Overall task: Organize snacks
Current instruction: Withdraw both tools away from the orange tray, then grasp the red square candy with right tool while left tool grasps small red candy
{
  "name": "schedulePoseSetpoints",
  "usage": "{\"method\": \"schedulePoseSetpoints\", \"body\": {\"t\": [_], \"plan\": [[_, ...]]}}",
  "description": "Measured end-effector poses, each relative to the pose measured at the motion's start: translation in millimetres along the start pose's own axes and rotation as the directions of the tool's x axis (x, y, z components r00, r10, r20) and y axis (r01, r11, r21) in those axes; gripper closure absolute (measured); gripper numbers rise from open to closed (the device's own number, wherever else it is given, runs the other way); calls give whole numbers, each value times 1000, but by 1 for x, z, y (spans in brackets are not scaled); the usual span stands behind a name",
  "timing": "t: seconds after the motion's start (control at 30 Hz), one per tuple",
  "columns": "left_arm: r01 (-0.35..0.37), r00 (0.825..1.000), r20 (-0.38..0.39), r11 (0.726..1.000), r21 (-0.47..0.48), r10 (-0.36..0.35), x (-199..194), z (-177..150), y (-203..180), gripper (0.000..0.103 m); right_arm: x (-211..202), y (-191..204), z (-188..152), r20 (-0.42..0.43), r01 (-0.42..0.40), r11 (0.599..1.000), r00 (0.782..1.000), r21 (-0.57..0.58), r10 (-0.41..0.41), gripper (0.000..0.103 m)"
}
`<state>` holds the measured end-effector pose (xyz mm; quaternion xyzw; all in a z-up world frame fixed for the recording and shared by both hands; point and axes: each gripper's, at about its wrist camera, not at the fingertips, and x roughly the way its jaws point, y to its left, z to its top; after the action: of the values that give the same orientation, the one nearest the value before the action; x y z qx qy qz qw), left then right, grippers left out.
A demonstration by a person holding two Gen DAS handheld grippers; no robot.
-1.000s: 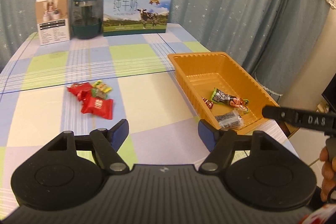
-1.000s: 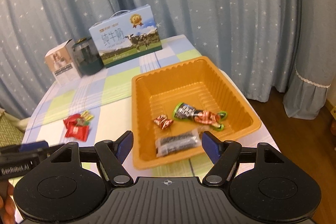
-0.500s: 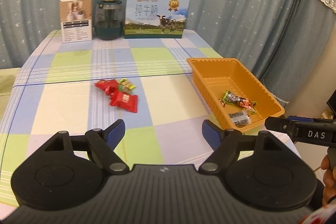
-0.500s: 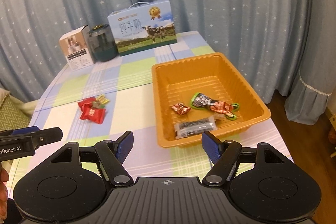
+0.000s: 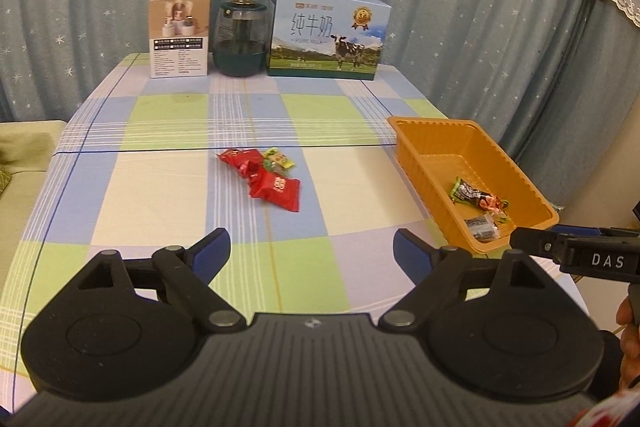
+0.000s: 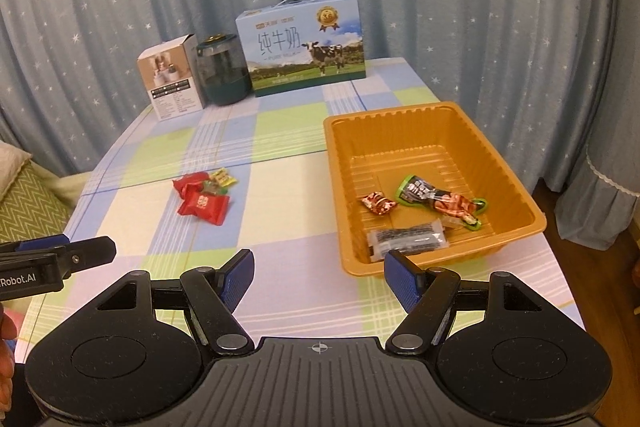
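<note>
From the left wrist we look down over our left hand-held gripper (image 5: 312,247), tilted toward the bench (image 5: 160,187); its jaws are opening, already wide, with nothing between them, only checked cloth below. Ahead, near the middle of the bench, lies a small heap of snacks (image 5: 268,175): red packs (image 5: 276,189) with a green-yellow candy (image 5: 280,159) at the far edge. The nearest red pack lies with its long axis running across our view, slightly down to the right. At right sits the orange tray (image 5: 432,131), its long axis running away from us and leftward. The right hand-held gripper (image 5: 576,253) reaches in from the right edge, fingers of a hand (image 5: 630,327) behind it.

From the right wrist our right hand-held gripper (image 6: 318,275) also tilts down, its jaws moderately apart and holding nothing, hovering over the bench just before the tray's (image 6: 516,183) near rim. Inside the tray lie a green-ended sausage pack (image 6: 440,201), long axis slanting down to the right, a small red candy (image 6: 378,203) to its left, and a clear dark pack (image 6: 408,239) lying crosswise along the near wall. The snack heap (image 6: 204,197) sits well left of the tray. At the back stand a white box (image 6: 172,83), a dark jar (image 6: 222,75) and a milk carton (image 6: 300,51)
</note>
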<state>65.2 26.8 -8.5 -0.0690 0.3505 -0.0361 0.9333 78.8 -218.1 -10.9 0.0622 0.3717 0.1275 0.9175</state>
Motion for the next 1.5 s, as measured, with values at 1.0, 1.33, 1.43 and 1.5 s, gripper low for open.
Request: {"method": "schedulePoseSetpoints", "body": {"t": [1.0,1.33,1.43,1.5], "plan": [[-127,991,-30,992,2,127,79,18,90,11,123,79,7,-24,-166,940,986,-298,167,31],[-131,991,-25,991,35,132,126,18,111,11,192,110,4,-42,-204,825,976,-527,215,32],[-136,990,-36,990,36,138,135,16,116,11,208,117,3,-43,-204,792,975,-576,220,32],[-136,990,-41,990,24,137,138,15,120,11,218,119,1,-49,-204,772,974,-603,220,32]]}}
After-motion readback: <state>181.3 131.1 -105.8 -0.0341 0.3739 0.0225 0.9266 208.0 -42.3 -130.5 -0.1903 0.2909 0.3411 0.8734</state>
